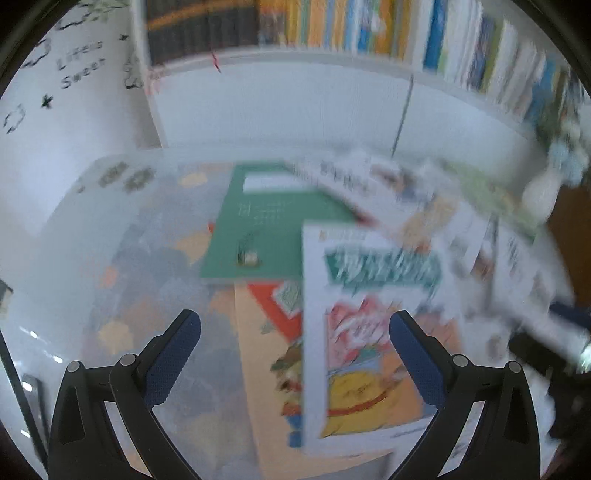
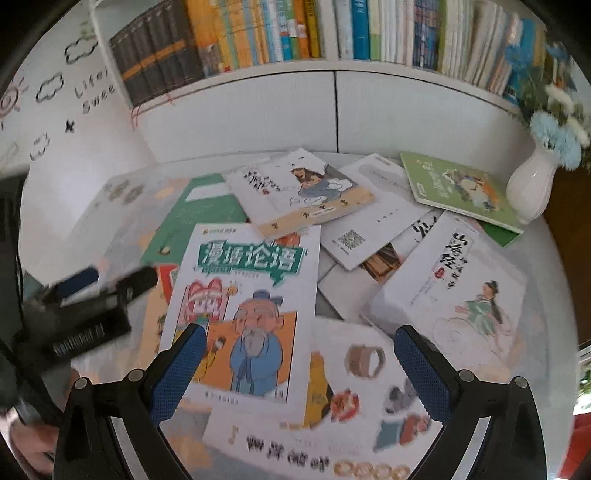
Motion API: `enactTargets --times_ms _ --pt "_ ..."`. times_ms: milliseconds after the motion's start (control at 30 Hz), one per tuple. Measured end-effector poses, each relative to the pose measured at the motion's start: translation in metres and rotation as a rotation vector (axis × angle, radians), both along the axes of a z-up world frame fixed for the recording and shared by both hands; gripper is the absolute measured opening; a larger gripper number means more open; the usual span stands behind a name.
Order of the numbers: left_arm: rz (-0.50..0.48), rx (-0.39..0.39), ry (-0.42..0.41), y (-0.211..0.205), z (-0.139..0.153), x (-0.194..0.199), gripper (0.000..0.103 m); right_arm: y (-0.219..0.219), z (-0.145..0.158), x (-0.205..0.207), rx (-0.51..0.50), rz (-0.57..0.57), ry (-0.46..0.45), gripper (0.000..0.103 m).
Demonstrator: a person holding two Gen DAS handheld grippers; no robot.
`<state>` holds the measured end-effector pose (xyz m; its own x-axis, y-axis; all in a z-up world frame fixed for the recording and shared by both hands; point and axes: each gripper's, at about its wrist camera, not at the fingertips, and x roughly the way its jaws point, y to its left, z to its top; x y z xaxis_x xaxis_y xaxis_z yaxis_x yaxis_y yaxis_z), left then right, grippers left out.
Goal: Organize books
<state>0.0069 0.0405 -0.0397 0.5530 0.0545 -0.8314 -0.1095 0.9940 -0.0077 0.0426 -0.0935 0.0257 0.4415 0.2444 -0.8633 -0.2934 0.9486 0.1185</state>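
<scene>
Several books lie scattered and overlapping on a round table (image 2: 546, 325). A white comic book with a teal title banner (image 2: 243, 306) lies near the front, and my right gripper (image 2: 297, 338) hovers open just above it. The same book (image 1: 365, 332) shows blurred in the left wrist view, beneath my open left gripper (image 1: 295, 325). A green book (image 1: 266, 229) lies behind it, partly covered. A thick white book with a green-robed figure (image 2: 450, 291) rests to the right. My left gripper (image 2: 110, 280) is also in the right wrist view at the left, blurred.
A white vase with blue flowers (image 2: 532, 188) stands at the table's far right edge. Behind the table a white cabinet (image 2: 332, 110) carries a shelf packed with upright books (image 2: 332, 33). A wall with decals (image 2: 55, 92) is at the left.
</scene>
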Motion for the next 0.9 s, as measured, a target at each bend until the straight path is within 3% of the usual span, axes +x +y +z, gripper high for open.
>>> enactTargets --times_ms 133,200,267,333,400,467,900 --pt "-0.033 0.083 0.024 0.0 -0.035 -0.011 0.101 0.018 -0.041 0.012 -0.085 0.116 0.021 0.101" --pt "-0.054 0.086 0.038 0.001 -0.051 -0.014 0.103 0.022 -0.064 0.011 -0.097 0.135 0.054 0.101" --pt "-0.042 0.003 -0.041 0.012 -0.054 -0.02 0.103 0.022 -0.082 0.007 -0.049 0.154 0.093 0.103" --pt "-0.036 -0.084 -0.049 0.021 -0.062 -0.021 0.103 0.025 -0.085 -0.005 -0.044 0.16 -0.014 0.103" --pt "-0.021 -0.24 -0.055 0.037 -0.074 -0.023 0.103 0.026 -0.087 -0.014 -0.004 0.183 -0.069 0.103" --pt "-0.052 -0.208 -0.089 0.035 -0.074 -0.026 0.103 0.022 -0.09 -0.024 0.023 0.198 -0.14 0.103" --pt "-0.065 -0.207 -0.1 0.035 -0.074 -0.027 0.103 0.022 -0.091 -0.023 0.032 0.21 -0.135 0.103"
